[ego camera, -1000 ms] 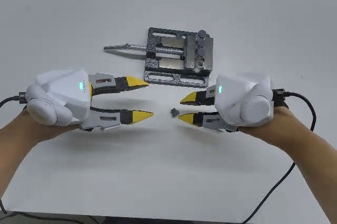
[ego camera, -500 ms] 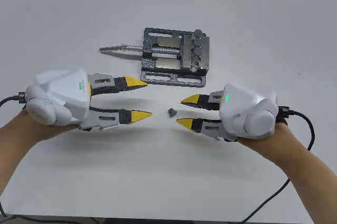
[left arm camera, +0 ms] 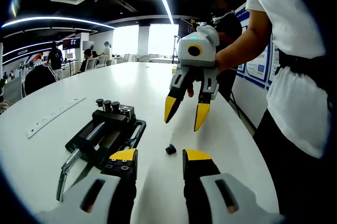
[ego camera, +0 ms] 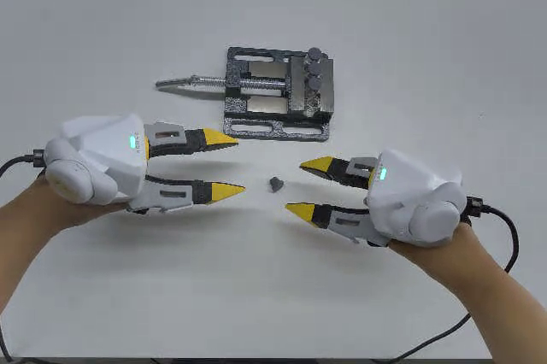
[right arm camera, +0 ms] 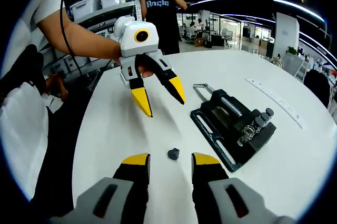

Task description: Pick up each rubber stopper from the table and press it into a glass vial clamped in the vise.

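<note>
Now | small rubber stopper (ego camera: 275, 184) lies between left gripper (ego camera: 232, 161) and right gripper (ego camera: 297, 186), both spread, empty | likely light, soft, grippy: pinch its sides gently

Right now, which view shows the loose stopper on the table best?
The right gripper view: the stopper looks largest there, ahead of that view's own open jaws. The head view shows it small between the left gripper and right gripper; the left gripper view shows it small too, beyond its jaws.
</note>
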{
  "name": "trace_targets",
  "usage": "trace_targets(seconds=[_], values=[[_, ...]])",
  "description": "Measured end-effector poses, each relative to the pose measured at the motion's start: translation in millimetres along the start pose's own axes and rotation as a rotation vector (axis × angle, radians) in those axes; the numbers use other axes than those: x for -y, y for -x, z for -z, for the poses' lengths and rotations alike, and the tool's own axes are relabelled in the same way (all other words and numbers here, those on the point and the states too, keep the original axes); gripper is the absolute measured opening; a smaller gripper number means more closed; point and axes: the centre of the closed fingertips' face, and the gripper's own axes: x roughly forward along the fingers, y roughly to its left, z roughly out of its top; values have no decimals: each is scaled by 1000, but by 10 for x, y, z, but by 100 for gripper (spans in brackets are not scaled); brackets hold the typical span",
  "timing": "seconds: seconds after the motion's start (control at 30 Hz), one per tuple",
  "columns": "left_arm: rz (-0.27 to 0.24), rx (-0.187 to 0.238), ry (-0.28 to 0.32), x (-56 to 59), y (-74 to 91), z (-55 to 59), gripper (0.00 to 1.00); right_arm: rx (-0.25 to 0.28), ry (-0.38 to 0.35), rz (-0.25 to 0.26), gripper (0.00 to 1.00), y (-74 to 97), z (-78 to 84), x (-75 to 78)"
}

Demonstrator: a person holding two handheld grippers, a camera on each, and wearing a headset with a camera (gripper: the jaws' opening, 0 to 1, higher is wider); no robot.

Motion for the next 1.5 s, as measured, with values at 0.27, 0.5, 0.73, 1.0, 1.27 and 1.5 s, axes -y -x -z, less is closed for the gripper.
trace_targets(seconds=[0.27, 0.5, 0.73, 1.0, 1.27, 1.5], values=[[54, -11, -34, 10, -89, 18, 29, -2, -15, 11, 31, 103, 72, -28], [116, -32, -79, 27, -202, 61, 25, -4, -32, 23, 31, 176, 124, -17], [175, -61, -112, 64, -303, 160, 20, -10, -49, 30, 30, 238, 186, -4], [231, -90, -168, 108, -428, 232, 17, -8, -62, 39, 30, 279, 211, 13], [273, -107, -205, 131, -523, 263, 14, -6, -67, 40, 29, 307, 223, 3], [305, -135, -239, 143, -549, 339, 13, -4, -66, 42, 29, 317, 220, -3]])
